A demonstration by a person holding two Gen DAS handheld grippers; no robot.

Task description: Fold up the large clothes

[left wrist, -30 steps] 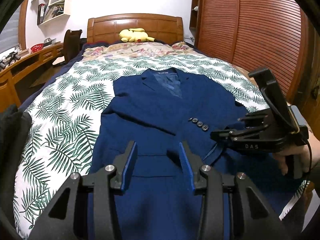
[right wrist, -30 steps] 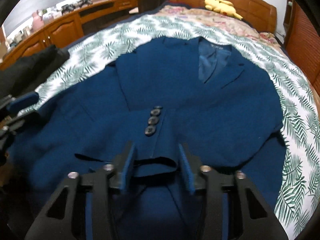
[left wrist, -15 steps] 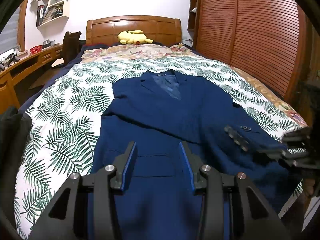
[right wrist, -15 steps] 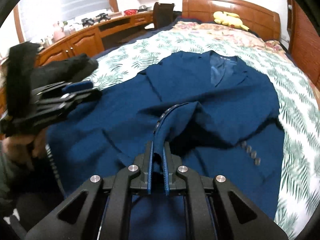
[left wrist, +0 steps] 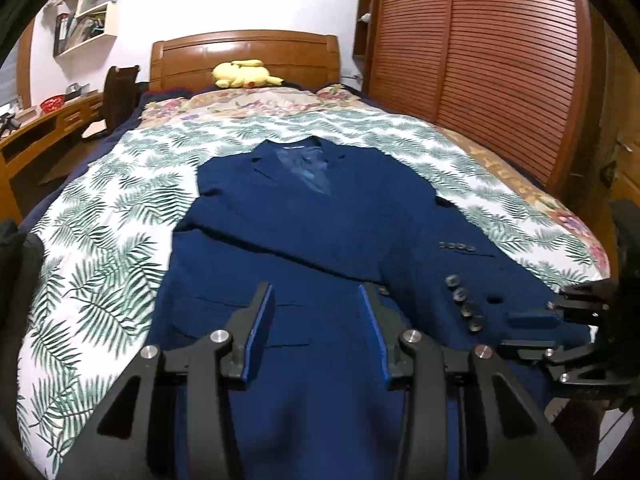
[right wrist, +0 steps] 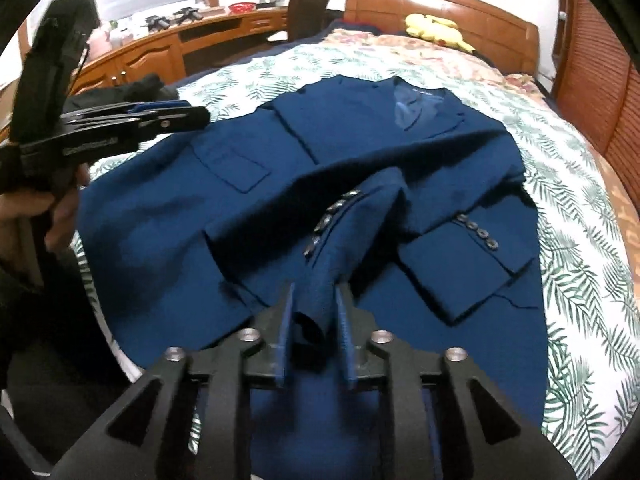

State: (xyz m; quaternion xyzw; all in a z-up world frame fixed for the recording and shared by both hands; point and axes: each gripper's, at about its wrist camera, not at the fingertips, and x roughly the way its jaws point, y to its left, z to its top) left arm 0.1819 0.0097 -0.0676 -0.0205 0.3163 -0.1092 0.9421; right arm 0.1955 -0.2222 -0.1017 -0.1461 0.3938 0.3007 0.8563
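The navy blue suit jacket (left wrist: 304, 232) lies spread on the palm-leaf bedspread (left wrist: 100, 240); its hem is cut off below the left tool (left wrist: 316, 332), whose fingers stand apart, holding nothing. Ahead of the right tool (right wrist: 314, 316), a four-buttoned sleeve cuff (right wrist: 340, 236) sits loosely between half-parted fingers. One yellow plush toy (left wrist: 242, 74) rests far ahead.

A navy blue suit jacket (left wrist: 304, 216) lies face up on the leaf-print bedspread (left wrist: 104, 216), its collar toward the wooden headboard (left wrist: 244, 56) and its hem at the foot of the bed. One sleeve lies folded across the front, its buttoned cuff (right wrist: 476, 232) flat on the jacket. The other buttoned cuff (right wrist: 340, 216) is raised off the jacket in a ridge.
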